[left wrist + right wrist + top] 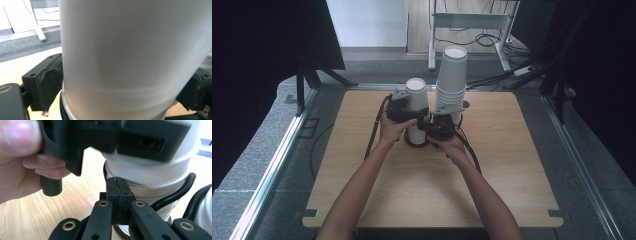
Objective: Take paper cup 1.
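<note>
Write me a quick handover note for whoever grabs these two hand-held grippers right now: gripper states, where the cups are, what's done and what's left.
Left hand-held gripper: jaws clamped on the sides of the short cup stack, pads pressing its wall.
Right hand-held gripper: jaws shut on nothing, tips against the lower rims of that same stack.
Cups: short stack mid-table, upside down, inside a black ring; tall stack stands just to its right, also upside down.
Done: the short stack is gripped and steadied.
Left: probably separating a cup from the short stack and moving it; nothing has come free yet.
</note>
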